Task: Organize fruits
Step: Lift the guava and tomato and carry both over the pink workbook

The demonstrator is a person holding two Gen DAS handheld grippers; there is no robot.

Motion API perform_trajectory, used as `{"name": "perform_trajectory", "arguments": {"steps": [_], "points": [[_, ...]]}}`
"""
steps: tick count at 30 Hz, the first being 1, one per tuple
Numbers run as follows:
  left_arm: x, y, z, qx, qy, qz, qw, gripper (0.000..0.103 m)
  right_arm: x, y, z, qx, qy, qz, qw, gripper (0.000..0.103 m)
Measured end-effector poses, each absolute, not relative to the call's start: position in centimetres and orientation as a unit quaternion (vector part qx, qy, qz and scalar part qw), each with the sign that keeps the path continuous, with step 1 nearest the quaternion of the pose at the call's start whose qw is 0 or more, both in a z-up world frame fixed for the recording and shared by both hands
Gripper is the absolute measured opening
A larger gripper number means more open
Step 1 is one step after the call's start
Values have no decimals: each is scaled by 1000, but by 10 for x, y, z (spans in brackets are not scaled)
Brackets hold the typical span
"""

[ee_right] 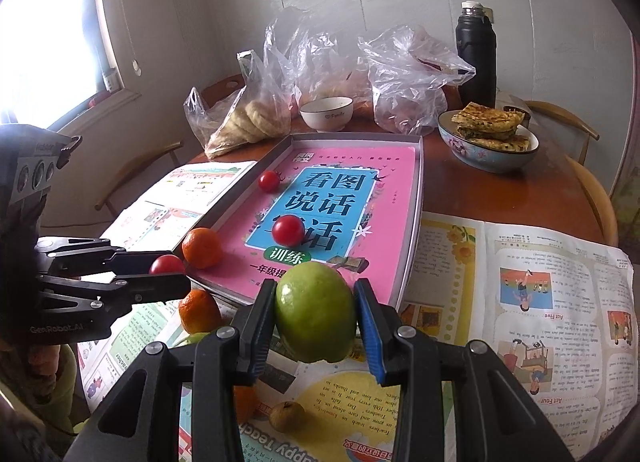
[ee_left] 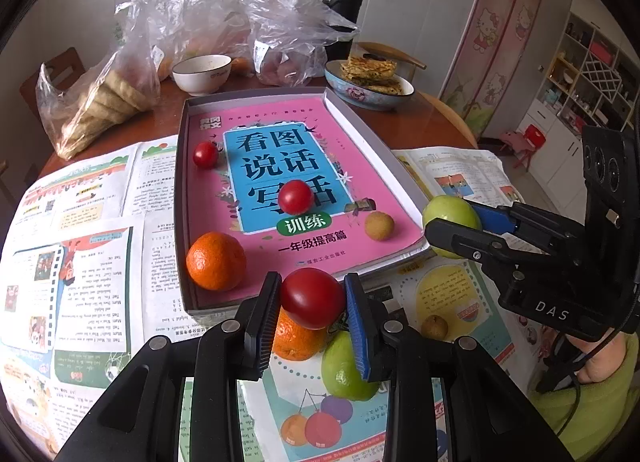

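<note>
The left gripper [ee_left: 312, 302] is closed to the width of a red tomato [ee_left: 313, 297], which sits clamped between its two pads, lifted just above the near edge of the grey tray [ee_left: 182, 197]. The right gripper [ee_right: 316, 314] is closed likewise on a green fruit [ee_right: 316, 312], round and glossy with a pale yellowish cast, held above the tray's near right corner; its fingers stand wider apart than the left's, the fruit being larger.

Counted in the left wrist view, there are three tomatoes: the one held and two smaller ones [ee_left: 205, 154] [ee_left: 295, 196] lying on the pink book [ee_left: 280, 165] that lines the tray. There are two oranges: one [ee_left: 216, 261] in the tray's near left corner, touching its wall, and a second [ee_left: 296, 338] on the open newspaper pages [ee_left: 80, 262] just below the held tomato. There are two green fruits: the one in the right gripper and another [ee_left: 342, 370] on the pages beside the second orange. There are two small brown fruits with rough skin: one [ee_left: 379, 225] on the book near the tray's right side, one [ee_left: 434, 326] out on the pages.

Along the far edge of the table [ee_left: 404, 119] stand a white bowl [ee_left: 202, 73], clear plastic bags [ee_left: 224, 21], a dish of flatbreads [ee_left: 370, 81] and a black flask [ee_left: 343, 1].
</note>
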State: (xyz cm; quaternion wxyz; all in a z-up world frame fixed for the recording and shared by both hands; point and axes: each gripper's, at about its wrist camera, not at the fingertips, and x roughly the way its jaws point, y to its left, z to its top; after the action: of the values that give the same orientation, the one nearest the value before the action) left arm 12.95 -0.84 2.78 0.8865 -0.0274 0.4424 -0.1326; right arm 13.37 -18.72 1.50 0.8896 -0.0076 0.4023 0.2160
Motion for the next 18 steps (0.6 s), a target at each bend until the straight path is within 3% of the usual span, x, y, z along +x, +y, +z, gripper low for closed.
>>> {"name": "perform_trajectory", "arguments": {"steps": [18], "points": [[161, -11, 12, -25, 455, -117, 883, 33, 156, -190, 13, 1, 400, 202, 894, 39]]}}
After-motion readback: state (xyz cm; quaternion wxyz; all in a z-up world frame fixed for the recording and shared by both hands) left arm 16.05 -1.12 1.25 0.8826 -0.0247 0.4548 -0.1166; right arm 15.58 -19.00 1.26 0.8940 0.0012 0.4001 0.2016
